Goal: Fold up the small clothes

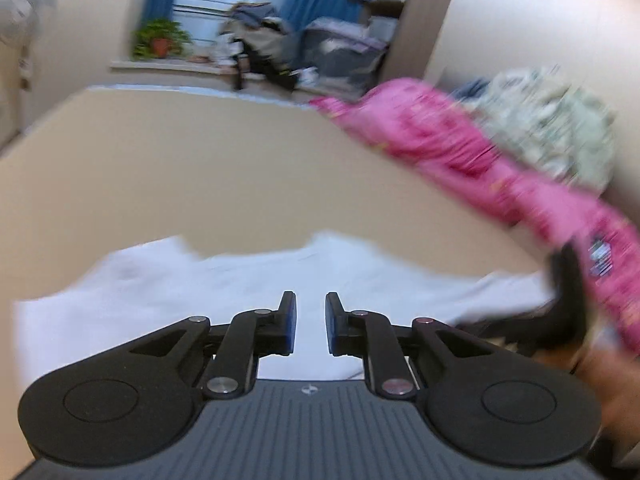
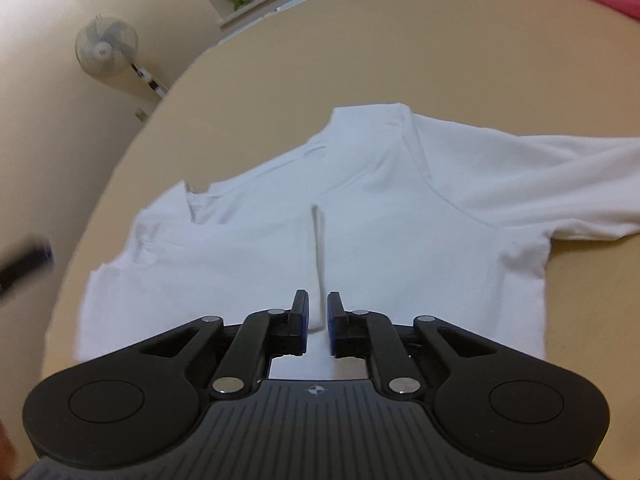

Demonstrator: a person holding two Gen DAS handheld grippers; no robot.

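Observation:
A small white shirt [image 2: 360, 208] lies spread on the tan table [image 2: 360, 52], one sleeve reaching right. A raised pleat of its cloth [image 2: 319, 264] runs toward my right gripper [image 2: 318, 314] and sits between the narrowly parted blue pads; I cannot tell if they pinch it. In the blurred left wrist view the shirt [image 1: 224, 280] lies under my left gripper [image 1: 310, 320], whose jaws are apart and empty. The right gripper [image 1: 560, 304] shows as a dark blur at the shirt's right side. The left gripper [image 2: 24, 268] appears blurred at the left edge.
A pink garment [image 1: 460, 148] and a pale patterned cloth pile [image 1: 548, 124] lie at the table's far right. A standing fan [image 2: 106, 46], a potted plant [image 1: 160, 38] and clutter stand beyond the table's far edge.

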